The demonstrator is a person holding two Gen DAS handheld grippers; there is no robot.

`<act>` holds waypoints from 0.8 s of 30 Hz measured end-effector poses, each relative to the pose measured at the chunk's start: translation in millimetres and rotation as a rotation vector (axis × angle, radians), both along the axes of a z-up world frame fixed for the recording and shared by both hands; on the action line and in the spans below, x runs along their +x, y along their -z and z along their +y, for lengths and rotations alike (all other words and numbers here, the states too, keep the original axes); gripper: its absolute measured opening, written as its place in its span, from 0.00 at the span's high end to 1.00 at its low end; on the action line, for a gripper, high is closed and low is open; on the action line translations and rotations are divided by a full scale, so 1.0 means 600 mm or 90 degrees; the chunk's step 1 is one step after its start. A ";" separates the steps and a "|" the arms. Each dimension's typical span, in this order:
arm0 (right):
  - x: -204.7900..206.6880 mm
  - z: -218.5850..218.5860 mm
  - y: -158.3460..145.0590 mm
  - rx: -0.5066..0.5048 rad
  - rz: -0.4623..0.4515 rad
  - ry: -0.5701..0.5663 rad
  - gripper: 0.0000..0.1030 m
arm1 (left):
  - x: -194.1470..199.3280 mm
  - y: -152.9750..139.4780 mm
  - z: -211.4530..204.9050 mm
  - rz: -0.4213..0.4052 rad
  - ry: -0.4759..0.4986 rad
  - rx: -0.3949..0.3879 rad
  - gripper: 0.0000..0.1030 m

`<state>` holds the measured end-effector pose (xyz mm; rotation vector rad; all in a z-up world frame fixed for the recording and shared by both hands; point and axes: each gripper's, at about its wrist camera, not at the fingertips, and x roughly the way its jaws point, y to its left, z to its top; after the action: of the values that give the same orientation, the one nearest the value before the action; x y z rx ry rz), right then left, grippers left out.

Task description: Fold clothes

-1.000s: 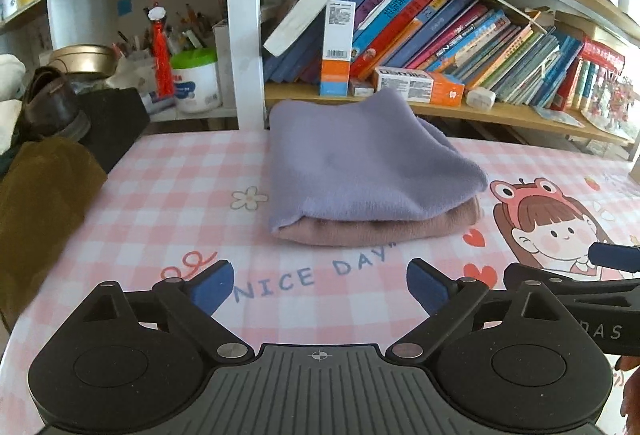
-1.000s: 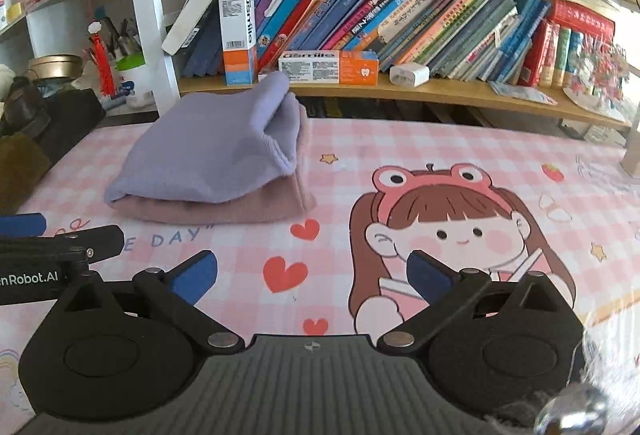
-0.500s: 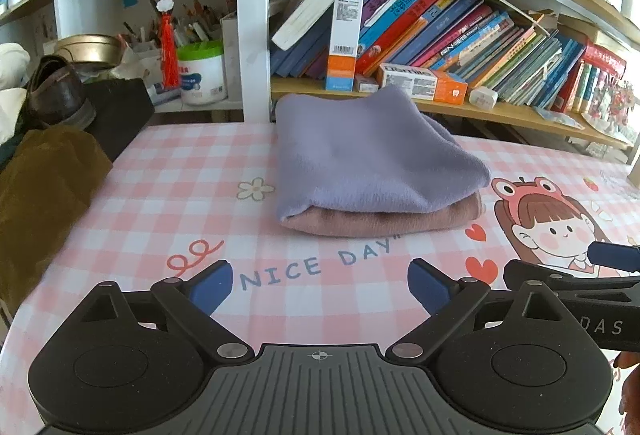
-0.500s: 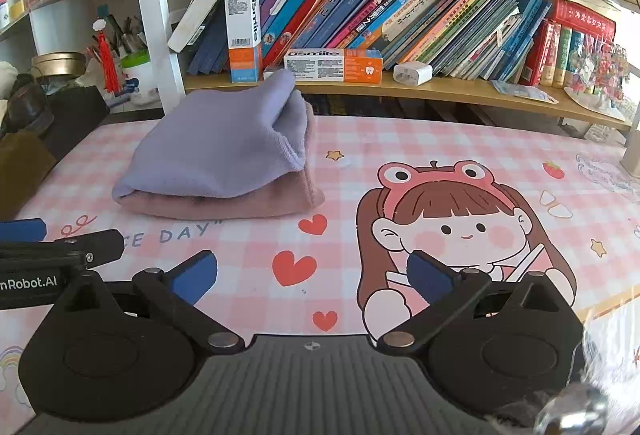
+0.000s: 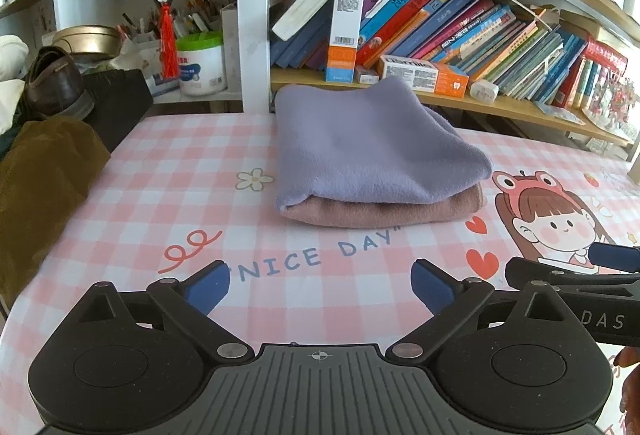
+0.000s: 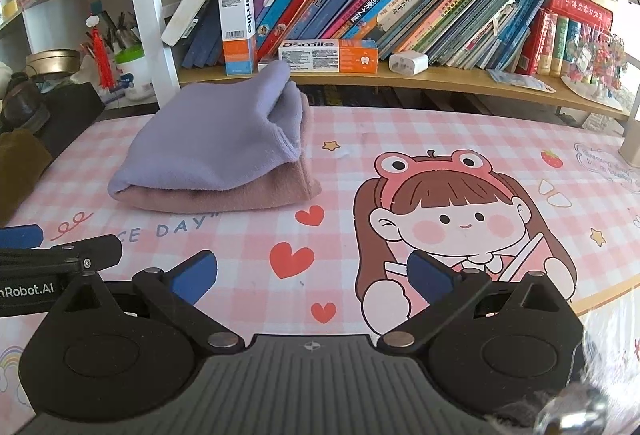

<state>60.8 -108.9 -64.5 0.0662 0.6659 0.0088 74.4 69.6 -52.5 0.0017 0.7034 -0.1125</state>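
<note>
From the left gripper point(image 5: 320, 285), bare tablecloth point(image 5: 192, 203) lies open toward 12 o'clock up to the folded stack point(image 5: 372, 159). A brown garment point(image 5: 40, 171) crowds 9 o'clock, the right gripper point(image 5: 592, 275) blocks 3 o'clock, and the bookshelf point(image 5: 500, 107) walls the far edge.

The pink checked cloth on the surface point(image 5: 168, 171) reads "NICE DAY" point(image 5: 316, 255) in blue letters near the folded clothes. On the shelf, an upright white-and-orange box point(image 6: 239, 27) and a box lying flat point(image 6: 328, 55) both carry "usmile". The left claw's arm point(image 6: 28, 289) shows "nRobot.AI"; the right claw's arm point(image 5: 600, 319) shows "DAS". Book spine titles are too small to read.
</note>
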 end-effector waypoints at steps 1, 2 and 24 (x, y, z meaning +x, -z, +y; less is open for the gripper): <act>0.000 0.000 0.000 0.000 0.000 0.000 0.01 | 0.000 0.000 0.000 0.000 0.000 0.001 0.04; 0.000 0.000 0.000 0.000 0.001 0.000 0.01 | 0.000 0.001 -0.001 0.000 0.000 0.002 0.04; 0.003 -0.001 0.001 0.002 0.010 -0.001 0.01 | -0.001 0.001 0.000 -0.008 0.000 0.010 0.04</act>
<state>62.5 -109.6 -65.1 0.0696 0.6818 0.0103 73.8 69.3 -53.3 0.0182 0.6918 -0.1069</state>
